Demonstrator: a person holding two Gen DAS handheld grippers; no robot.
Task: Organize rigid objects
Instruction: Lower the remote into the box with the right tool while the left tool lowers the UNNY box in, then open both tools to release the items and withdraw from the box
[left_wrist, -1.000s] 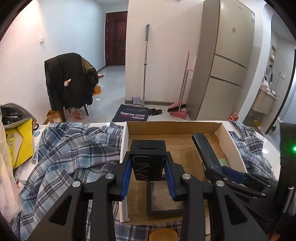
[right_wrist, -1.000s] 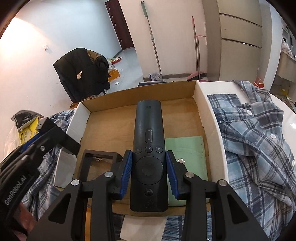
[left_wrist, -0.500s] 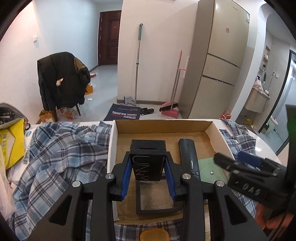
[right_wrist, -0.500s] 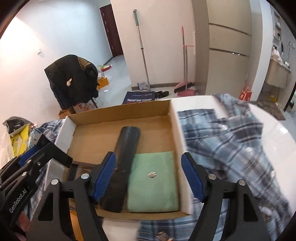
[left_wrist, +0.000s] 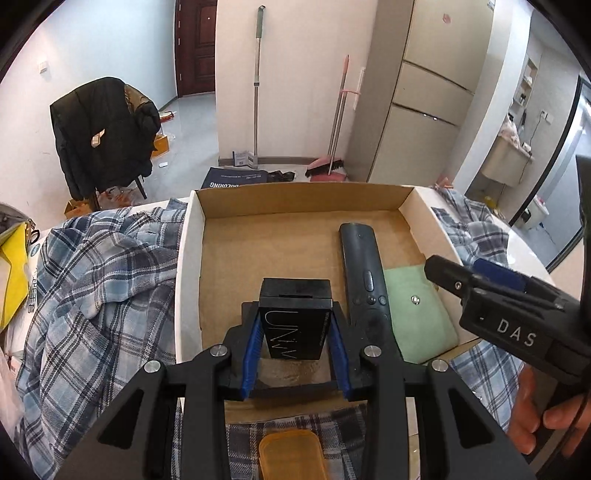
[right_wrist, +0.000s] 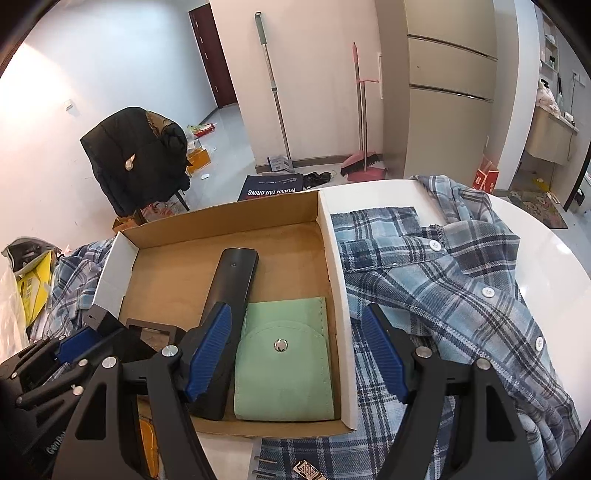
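Since a second ago your right tool (right_wrist: 301, 352) let go of the black remote (left_wrist: 364, 275); its jaws have just been opening, and it has pulled back right. Remote now lies flat in the cardboard box (left_wrist: 295, 194), touching the green pouch (right_wrist: 284, 363). Right tool stands wide, nothing gripped, pouch and box wall below the gap. Left tool (left_wrist: 294, 349) is clamped on the black UNNY box (left_wrist: 294, 325), over a black frame in the cardboard box. Only the left view shows your hand (left_wrist: 546, 413); only the right view shows the plaid shirt's (right_wrist: 461, 288) buttons on the white worktop (right_wrist: 539, 236).
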